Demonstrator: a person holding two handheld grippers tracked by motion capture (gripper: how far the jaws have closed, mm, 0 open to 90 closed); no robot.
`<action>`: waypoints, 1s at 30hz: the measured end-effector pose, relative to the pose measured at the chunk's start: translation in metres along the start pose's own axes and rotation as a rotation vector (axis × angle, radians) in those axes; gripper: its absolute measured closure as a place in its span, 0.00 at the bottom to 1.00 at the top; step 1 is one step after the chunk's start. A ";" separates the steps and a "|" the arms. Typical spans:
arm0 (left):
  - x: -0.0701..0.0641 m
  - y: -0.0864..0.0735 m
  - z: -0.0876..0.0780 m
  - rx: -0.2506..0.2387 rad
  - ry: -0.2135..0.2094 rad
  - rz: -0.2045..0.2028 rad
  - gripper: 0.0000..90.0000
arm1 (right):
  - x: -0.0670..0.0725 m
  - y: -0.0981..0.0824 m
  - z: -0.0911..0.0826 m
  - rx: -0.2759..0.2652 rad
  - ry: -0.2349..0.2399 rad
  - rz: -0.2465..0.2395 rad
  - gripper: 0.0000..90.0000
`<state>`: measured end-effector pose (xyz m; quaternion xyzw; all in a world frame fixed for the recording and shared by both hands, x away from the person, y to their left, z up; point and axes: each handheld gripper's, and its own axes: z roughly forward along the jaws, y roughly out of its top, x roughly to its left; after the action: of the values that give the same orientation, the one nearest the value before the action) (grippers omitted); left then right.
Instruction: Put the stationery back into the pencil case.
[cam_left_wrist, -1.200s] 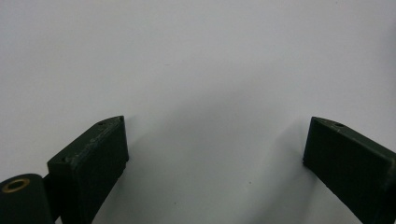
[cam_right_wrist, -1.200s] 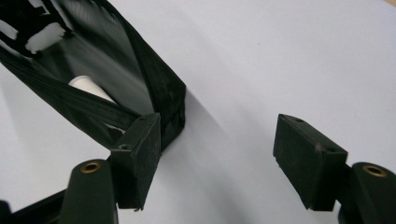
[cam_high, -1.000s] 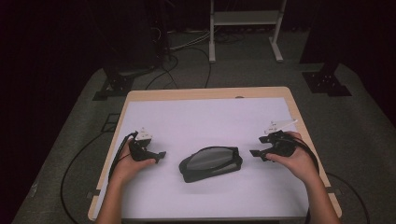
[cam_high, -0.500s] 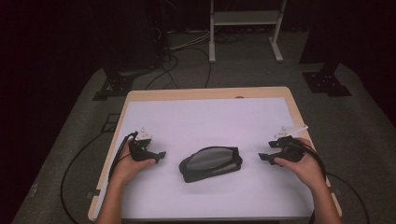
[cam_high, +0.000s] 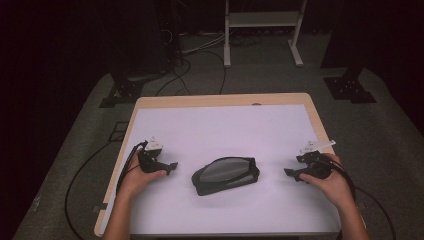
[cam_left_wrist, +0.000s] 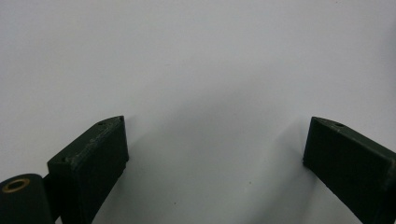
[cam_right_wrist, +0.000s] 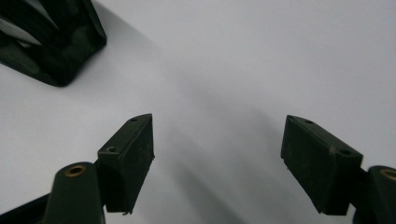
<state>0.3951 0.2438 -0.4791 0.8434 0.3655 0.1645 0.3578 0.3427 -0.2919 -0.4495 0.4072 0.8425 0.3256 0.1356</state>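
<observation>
A dark zipped pouch (cam_high: 226, 175), which looks like a mesh-fronted pencil case though the lighting makes that hard to confirm, lies flat near the middle of the white-covered desk (cam_high: 220, 125), between the two hands and touched by neither. The work seems to be at its approach stage: both grippers sit low over the desk on either side of the pouch, pointing inward at it, with no grasp yet made. The left gripper (cam_high: 172, 166) rests just beside the pouch's left end, its jaws spread wide over bare white surface with nothing between them. The right gripper (cam_high: 291, 173) stands somewhat farther off from the pouch's right end; its jaws have just been opening and now gape wide, likewise empty, and in the right gripper view a corner of the pouch (cam_right_wrist: 49, 42) shows ahead and to one side. The next move probably calls for bringing each gripper in to an end of the pouch and closing on an edge or the zip pull.
</observation>
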 end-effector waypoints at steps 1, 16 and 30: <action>0.000 0.000 0.000 0.001 0.000 0.000 0.06 | 0.000 -0.001 0.000 0.006 -0.009 0.006 0.27; 0.000 0.000 0.000 0.000 0.000 0.001 0.06 | -0.004 -0.018 0.009 0.039 -0.066 0.010 0.22; 0.000 0.000 0.000 0.000 0.000 0.000 0.06 | -0.004 -0.040 0.010 -0.115 -0.070 0.032 0.20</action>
<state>0.3951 0.2438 -0.4791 0.8433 0.3654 0.1648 0.3579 0.3261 -0.3089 -0.4836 0.4233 0.8105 0.3611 0.1831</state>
